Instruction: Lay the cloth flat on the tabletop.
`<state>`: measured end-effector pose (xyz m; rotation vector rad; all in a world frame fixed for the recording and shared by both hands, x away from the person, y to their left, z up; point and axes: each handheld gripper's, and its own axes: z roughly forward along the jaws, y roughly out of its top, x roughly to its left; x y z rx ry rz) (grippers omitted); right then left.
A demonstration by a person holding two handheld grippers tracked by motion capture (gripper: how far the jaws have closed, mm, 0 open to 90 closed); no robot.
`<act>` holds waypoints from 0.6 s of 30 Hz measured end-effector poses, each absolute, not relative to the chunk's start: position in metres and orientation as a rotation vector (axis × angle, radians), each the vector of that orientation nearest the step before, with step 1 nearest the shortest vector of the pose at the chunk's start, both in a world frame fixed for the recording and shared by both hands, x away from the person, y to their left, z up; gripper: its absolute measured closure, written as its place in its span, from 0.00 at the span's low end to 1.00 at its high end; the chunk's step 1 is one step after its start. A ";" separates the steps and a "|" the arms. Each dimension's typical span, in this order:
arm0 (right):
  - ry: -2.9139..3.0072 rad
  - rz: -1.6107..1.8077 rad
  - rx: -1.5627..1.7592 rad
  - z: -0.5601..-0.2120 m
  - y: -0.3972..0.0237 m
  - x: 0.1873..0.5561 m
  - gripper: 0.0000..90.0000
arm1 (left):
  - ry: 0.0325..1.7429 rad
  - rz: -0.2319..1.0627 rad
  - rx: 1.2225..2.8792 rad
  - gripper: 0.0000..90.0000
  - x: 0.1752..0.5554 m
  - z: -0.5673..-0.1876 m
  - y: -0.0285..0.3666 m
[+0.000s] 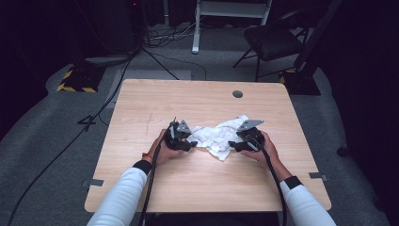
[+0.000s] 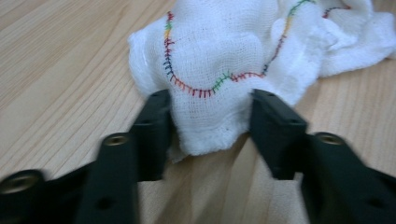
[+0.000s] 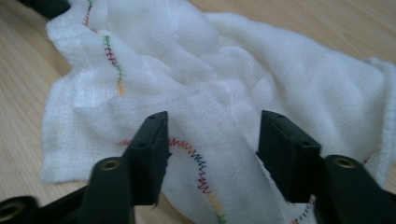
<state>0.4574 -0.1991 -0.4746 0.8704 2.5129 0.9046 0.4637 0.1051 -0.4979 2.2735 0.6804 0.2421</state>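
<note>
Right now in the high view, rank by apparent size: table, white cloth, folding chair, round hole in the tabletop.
1. Table
2. Folding chair, though it stands farther back and is partly in shadow
3. White cloth
4. Round hole

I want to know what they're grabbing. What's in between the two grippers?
In the high view, a crumpled white cloth lies between the left gripper and the right gripper.

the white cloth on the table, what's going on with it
A person at a wooden table is working a crumpled white cloth with two handheld grippers. The left gripper has its jaws open around a bunched corner of the cloth, with rainbow stitching along the hem. The right gripper is also open, jaws straddling a fold at the cloth's other end. Neither has closed yet, and the cloth lies rumpled on the tabletop.
</note>
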 end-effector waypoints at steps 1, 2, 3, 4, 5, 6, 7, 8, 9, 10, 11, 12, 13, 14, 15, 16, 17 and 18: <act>2.518 0.900 0.862 -0.476 -0.199 0.456 0.59 | 0.673 0.241 2.282 0.75 0.463 -0.497 0.106; 2.521 0.897 0.851 -0.476 -0.200 0.454 0.65 | 0.667 0.237 2.285 0.80 0.463 -0.497 0.108; 2.519 0.894 0.832 -0.476 -0.201 0.452 0.71 | 0.669 0.230 2.286 0.83 0.463 -0.496 0.109; 2.526 0.900 0.828 -0.475 -0.203 0.451 0.77 | 0.669 0.230 2.286 0.86 0.463 -0.496 0.109; 2.523 0.922 0.823 -0.474 -0.205 0.450 0.83 | 0.675 0.237 2.297 0.88 0.462 -0.495 0.112; 2.516 0.939 0.802 -0.472 -0.207 0.448 0.86 | 0.675 0.237 2.297 0.90 0.462 -0.495 0.112; 2.510 0.943 0.782 -0.471 -0.209 0.445 0.89 | 0.675 0.247 2.290 0.91 0.461 -0.492 0.114; 2.510 0.943 0.782 -0.471 -0.209 0.445 0.89 | 0.675 0.247 2.290 0.92 0.461 -0.492 0.114; 2.502 0.969 0.757 -0.468 -0.214 0.441 0.94 | 0.670 0.250 2.285 0.92 0.460 -0.489 0.116; 2.502 0.969 0.757 -0.468 -0.214 0.441 0.94 | 0.657 0.259 2.281 0.92 0.458 -0.486 0.117; 2.478 1.005 0.744 -0.461 -0.219 0.437 0.96 | 0.640 0.270 2.273 0.93 0.457 -0.482 0.119; 2.466 1.018 0.739 -0.458 -0.221 0.435 0.96 | 0.634 0.272 2.266 0.93 0.455 -0.479 0.120; 2.450 1.040 0.735 -0.454 -0.224 0.433 0.97 | 0.619 0.285 2.251 0.93 0.452 -0.473 0.123; 2.436 1.066 0.736 -0.450 -0.227 0.432 0.97 | 0.619 0.285 2.251 0.93 0.452 -0.473 0.123; 2.422 1.081 0.735 -0.447 -0.230 0.430 0.97 | 0.609 0.287 2.245 0.93 0.451 -0.469 0.124; 2.422 1.081 0.735 -0.447 -0.230 0.430 0.97 | 0.597 0.293 2.241 0.93 0.449 -0.466 0.125; 2.413 1.098 0.736 -0.444 -0.232 0.428 0.97 | 0.596 0.293 2.232 0.93 0.448 -0.464 0.125; 2.397 1.108 0.732 -0.440 -0.236 0.424 0.97 | 0.584 0.292 2.219 0.93 0.445 -0.459 0.126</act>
